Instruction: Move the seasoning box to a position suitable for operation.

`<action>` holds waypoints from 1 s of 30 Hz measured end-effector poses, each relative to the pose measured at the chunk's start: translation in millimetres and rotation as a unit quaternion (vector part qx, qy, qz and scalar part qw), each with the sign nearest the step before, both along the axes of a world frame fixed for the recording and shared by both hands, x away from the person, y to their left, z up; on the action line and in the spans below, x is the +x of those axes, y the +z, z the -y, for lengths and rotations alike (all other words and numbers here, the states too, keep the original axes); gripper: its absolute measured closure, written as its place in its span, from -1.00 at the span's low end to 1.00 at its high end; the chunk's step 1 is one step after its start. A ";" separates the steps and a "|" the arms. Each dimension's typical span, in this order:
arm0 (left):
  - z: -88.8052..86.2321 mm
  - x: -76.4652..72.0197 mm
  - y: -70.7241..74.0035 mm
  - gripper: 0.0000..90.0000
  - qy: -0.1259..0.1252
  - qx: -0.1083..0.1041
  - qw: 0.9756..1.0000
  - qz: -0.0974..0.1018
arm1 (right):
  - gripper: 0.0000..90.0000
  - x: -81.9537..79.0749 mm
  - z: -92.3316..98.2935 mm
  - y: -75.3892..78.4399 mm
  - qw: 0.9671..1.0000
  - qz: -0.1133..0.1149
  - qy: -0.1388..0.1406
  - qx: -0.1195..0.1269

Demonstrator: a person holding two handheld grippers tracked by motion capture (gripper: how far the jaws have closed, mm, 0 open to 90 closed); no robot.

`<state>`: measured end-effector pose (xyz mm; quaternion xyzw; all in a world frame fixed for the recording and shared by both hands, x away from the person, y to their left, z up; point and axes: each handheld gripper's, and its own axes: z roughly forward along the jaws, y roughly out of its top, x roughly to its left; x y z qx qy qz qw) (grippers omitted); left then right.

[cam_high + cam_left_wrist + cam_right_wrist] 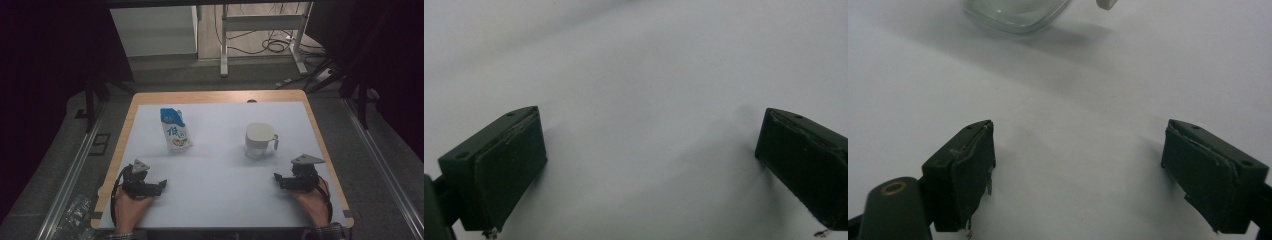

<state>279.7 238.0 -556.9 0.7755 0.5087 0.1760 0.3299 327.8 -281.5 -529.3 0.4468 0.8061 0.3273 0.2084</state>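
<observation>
Nothing started yet, by the look of it. Both grippers sit low at the near edge of the white table (220,165), each in a hand, well apart from each other and from the 2 items. Left gripper (159,186) is at the near-left, jaws spread wide with nothing between them; in the left gripper view (649,175) there is bare table surface between the 2 black pads. Right gripper (278,179) is at the near-right, jaws also wide and empty; the right gripper view (1078,175) has the base of the glass jug (1013,12) at the top edge, ahead of the jaws and clear of them. On the table, the milk carton (176,130) stands upright left of centre, blue top, print facing the person, ahead of the left gripper. The glass jug (260,140) stands upright right of centre with a white lid and its handle toward the right, ahead of the right gripper. Carton and jug are well apart and untouched. I can't tell whether the carton is opened or whether the jug holds anything. My read: 0 steps done, likely a pour from carton to jug; approach, grasp, lift and everything after are all left.
</observation>
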 end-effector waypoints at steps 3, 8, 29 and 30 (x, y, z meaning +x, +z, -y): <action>-0.1 0.0 0.0 -1.00 0.000 0.000 1.000 0.000 | -0.53 -0.1 0.7 2.6 1.000 -0.001 -0.016 0.001; -0.1 0.0 0.0 -1.00 0.000 0.000 1.000 0.000 | -0.53 1.0 3.1 7.0 0.999 0.009 -0.034 0.020; -0.3 -0.1 0.0 -1.00 0.000 0.000 1.000 0.000 | 0.07 32.9 -18.4 27.2 0.997 0.051 -0.047 0.033; -0.3 -0.1 0.0 -1.00 0.000 0.000 1.000 0.000 | 0.09 34.8 -19.7 27.4 0.997 0.053 -0.049 0.035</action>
